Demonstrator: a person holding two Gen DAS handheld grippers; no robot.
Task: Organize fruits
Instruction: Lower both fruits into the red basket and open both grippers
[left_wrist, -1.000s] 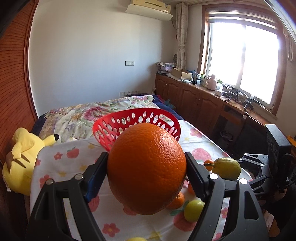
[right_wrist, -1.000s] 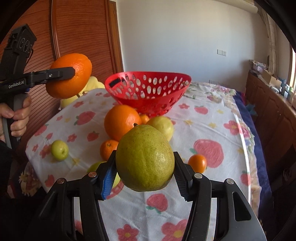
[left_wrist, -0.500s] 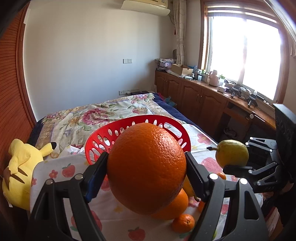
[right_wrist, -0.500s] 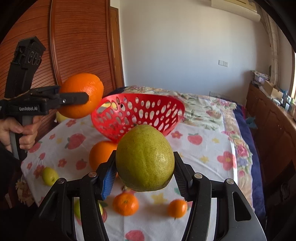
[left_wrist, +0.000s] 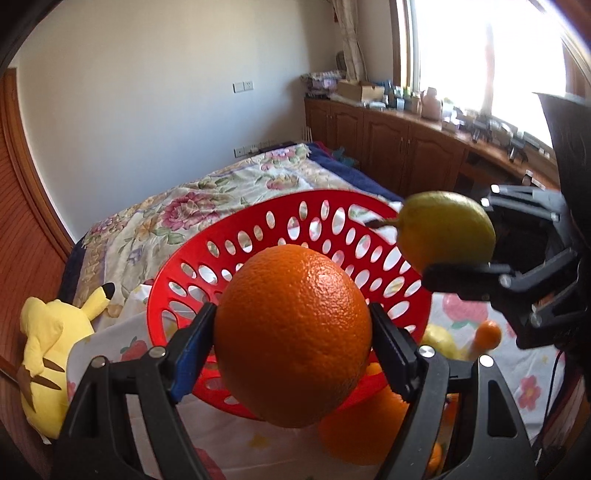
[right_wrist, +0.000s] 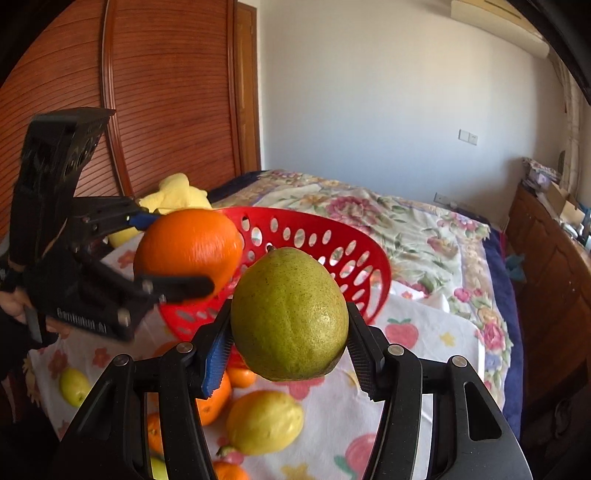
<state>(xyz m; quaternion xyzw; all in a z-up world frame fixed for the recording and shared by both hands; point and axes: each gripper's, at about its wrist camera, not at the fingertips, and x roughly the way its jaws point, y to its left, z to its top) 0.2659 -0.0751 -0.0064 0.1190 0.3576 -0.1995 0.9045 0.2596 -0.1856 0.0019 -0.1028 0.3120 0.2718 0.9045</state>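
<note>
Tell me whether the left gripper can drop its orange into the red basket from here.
Probably yes: the left gripper holds the orange near the red basket rim, the bowl looks unobstructed, and the right gripper's pear is off to the side.

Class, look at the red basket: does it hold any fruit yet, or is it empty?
Empty where visible: the red basket shows only bare perforated wall; its bottom is hidden behind the held orange.

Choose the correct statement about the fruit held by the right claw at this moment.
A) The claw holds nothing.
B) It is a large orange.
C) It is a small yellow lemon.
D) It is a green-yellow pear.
D: in the right wrist view the right claw is closed on a green-yellow pear, while the large orange sits in the left claw near the red basket.
</note>
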